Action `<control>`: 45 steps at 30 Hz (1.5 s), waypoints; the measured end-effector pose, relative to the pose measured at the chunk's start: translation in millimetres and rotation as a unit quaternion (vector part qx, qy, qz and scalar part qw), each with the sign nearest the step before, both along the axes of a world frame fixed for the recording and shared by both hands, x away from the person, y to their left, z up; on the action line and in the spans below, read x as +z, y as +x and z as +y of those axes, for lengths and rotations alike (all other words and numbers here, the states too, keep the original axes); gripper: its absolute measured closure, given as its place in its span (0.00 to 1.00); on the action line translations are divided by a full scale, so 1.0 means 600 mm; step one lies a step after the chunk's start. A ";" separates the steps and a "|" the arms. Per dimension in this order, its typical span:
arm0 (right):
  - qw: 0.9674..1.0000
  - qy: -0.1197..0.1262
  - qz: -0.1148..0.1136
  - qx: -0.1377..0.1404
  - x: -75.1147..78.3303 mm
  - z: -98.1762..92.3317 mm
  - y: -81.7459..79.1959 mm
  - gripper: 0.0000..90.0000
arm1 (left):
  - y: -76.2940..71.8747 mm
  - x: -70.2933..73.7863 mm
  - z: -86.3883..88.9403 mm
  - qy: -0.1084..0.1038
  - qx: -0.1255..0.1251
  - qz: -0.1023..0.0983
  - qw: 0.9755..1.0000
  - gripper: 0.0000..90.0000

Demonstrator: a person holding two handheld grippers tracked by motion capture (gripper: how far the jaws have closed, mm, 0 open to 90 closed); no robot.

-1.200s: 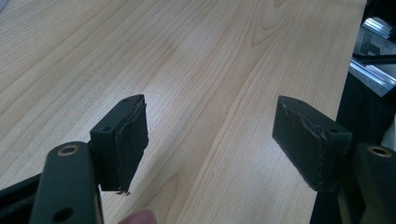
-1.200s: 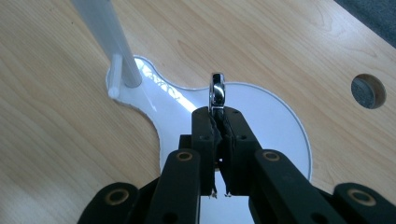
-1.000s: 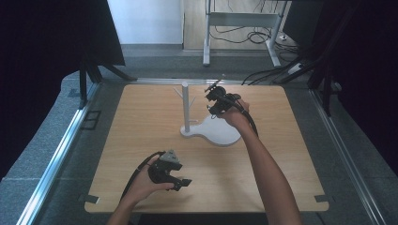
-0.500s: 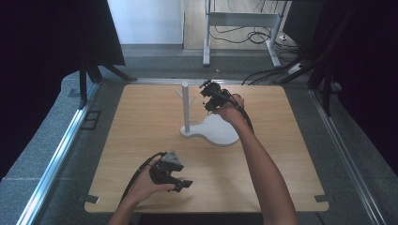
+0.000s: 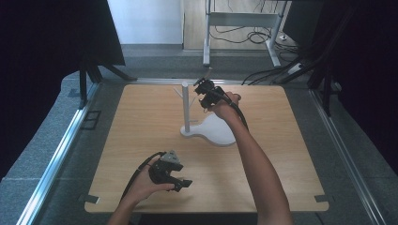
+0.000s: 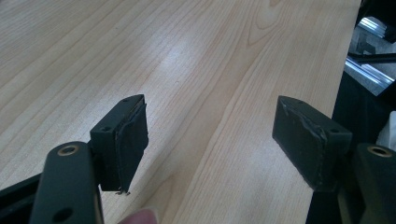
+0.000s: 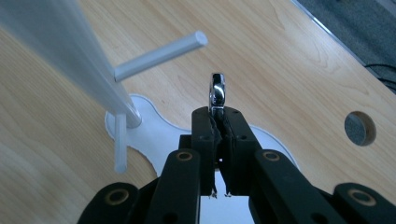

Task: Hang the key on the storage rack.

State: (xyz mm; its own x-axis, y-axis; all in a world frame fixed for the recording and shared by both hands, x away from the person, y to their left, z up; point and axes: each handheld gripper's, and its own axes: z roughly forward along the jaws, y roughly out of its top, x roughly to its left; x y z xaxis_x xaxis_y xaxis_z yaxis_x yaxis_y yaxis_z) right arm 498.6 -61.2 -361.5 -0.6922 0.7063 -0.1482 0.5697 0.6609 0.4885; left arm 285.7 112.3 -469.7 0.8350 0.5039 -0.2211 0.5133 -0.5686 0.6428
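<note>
A white stand [image 5: 186,105] with a tall post and thin side pegs rises from a flat white base [image 5: 217,132] at the middle of the wooden table. My right gripper [image 5: 202,90] hovers just right of the post's top, shut on a small shiny metal ring [image 7: 217,92] that sticks up edge-on from the pads. In the right gripper view [image 7: 218,122] an upper peg [image 7: 161,53] reaches out left of and above the ring. My left gripper [image 5: 186,183] rests low near the table's front edge, its jaws wide apart over bare wood [image 6: 210,135] with nothing between them.
The table [image 5: 141,126] has a raised metal rail along its left side [image 5: 56,154]. A round hole [image 7: 360,128] is cut in the tabletop beyond the base. A lower peg [image 7: 120,142] hangs off the post near the base. Cables and a desk frame lie beyond the far edge.
My right gripper has carried the ring leftward and slightly up, closer to the top of the post. The left gripper has stayed where it was.
</note>
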 end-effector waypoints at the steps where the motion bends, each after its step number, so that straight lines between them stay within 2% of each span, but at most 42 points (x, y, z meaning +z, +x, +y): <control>1: 1.000 0.003 -0.001 0.000 0.000 0.002 0.001 0.94 | 0.000 -0.001 0.000 0.000 0.000 0.000 1.000 0.30; 9: 1.000 0.014 -0.005 0.005 0.006 0.012 0.008 0.94 | 0.003 -0.001 0.005 0.001 -0.001 0.003 1.000 0.30; 25: 1.000 0.015 -0.016 0.003 0.017 0.020 0.011 0.94 | 0.005 -0.003 0.007 0.004 -0.004 0.006 1.000 0.30; 41: 0.999 0.010 -0.022 0.023 0.008 0.040 -0.017 0.94 | 0.002 -0.006 -0.001 0.007 -0.006 0.007 1.000 0.30; 45: 0.999 0.014 -0.022 0.030 0.003 0.040 -0.026 0.90 | 0.002 -0.008 -0.004 0.010 -0.009 0.008 1.000 0.30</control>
State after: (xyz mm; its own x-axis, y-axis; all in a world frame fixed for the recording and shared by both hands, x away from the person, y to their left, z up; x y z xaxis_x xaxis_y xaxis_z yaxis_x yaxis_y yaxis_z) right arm 482.8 -37.3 -359.9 -0.7272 0.6677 -0.1596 0.5068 0.6789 0.5313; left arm 286.6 109.9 -474.3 0.8397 0.4939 -0.2257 0.5141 -0.5896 0.6230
